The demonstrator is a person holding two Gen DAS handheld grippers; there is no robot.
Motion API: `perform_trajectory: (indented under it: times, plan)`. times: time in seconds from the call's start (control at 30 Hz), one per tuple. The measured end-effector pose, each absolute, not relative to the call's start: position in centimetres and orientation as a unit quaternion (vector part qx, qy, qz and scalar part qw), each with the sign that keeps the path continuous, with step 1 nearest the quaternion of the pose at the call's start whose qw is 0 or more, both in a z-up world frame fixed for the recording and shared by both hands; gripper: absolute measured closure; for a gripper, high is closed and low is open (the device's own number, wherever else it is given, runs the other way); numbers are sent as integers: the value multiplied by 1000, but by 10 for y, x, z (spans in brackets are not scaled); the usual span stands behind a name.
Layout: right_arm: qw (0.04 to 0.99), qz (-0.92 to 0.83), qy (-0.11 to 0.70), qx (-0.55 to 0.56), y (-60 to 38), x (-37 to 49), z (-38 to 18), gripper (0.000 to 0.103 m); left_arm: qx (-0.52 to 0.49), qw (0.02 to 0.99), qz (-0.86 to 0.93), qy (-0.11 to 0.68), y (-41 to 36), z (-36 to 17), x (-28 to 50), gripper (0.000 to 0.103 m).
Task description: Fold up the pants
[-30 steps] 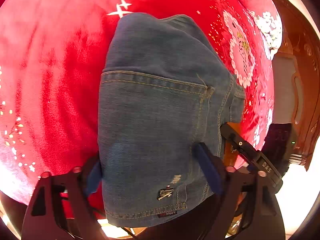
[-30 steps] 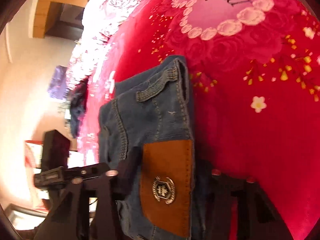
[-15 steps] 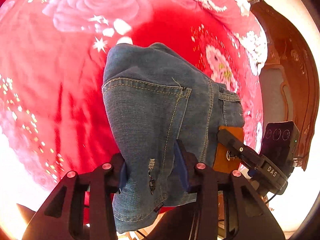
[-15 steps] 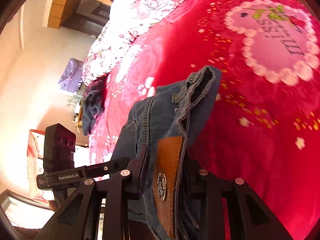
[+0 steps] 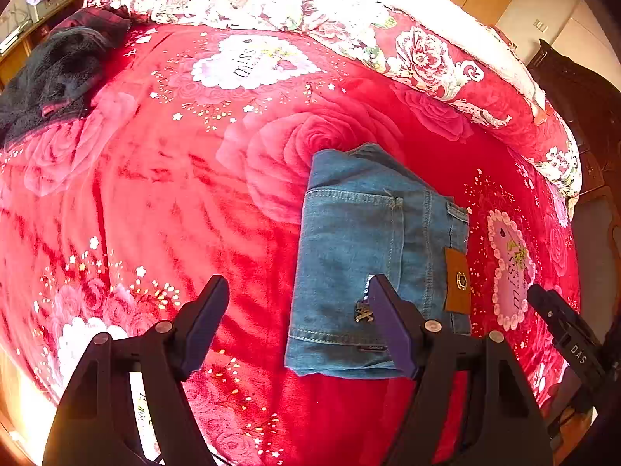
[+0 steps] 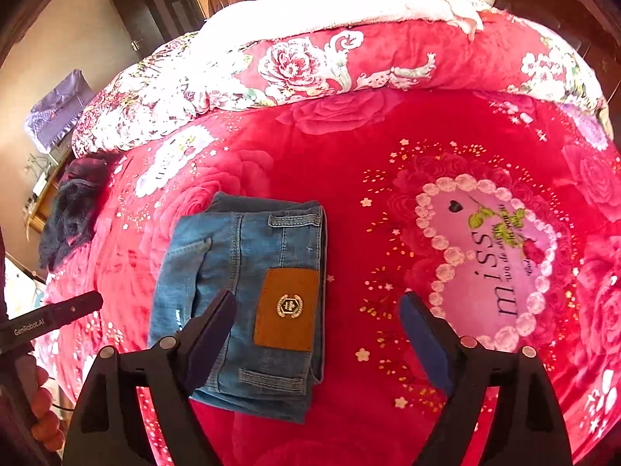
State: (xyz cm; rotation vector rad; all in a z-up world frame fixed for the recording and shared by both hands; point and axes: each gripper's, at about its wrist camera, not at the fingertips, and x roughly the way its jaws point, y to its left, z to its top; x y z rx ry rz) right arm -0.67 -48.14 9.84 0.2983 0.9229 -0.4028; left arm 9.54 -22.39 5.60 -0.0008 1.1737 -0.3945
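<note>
On my left-wrist view the folded pants (image 5: 361, 256) lie flat on the red bed blanket (image 5: 174, 202), right of frame centre, back pocket up. The left tongs (image 5: 297, 310) are opening, wide, with bare blanket between the pads; the right-hand pad overlaps the denim in the picture, gripping nothing. Only this view shows the metal charm near the lower hem. On my right-wrist view the pants (image 6: 248, 264) sit lower left, and the brown leather patch (image 6: 285, 308) faces the lens fully. The right tongs (image 6: 318, 314) are opening, wide, empty. Only here I see fingers (image 6: 42, 415) at the lower-left edge.
</note>
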Motion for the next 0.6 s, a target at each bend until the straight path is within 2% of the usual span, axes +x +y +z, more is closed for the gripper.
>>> perform_trajectory:
  times: [0.07,0.17,0.27,0.43,0.47,0.57,0.6]
  plan:
    - [867,-220,437,91,-464,-21,100,16,-3,815,-178,551,-216,44,83,29]
    - [883,-255,391,43,-445,-52,112,15,-10,822,-164,545,-206,36,66,29]
    - [879,-253,397,76,-443,-67,114,7,-10,835,-157,527,-206,38,51,29]
    - [900,-252,352,55,-426,-90,123,5,18,842,-176,509,-213,42,29,29]
    - [902,-244,352,55,-424,-92,122,0,26,845,-178,503,-215,42,24,29]
    - [905,-212,363,68,-416,-98,114,0,43,851,-187,489,-220,40,12,28]
    - [904,-207,367,69,-413,-100,110,0,50,853,-185,485,-222,39,9,25]
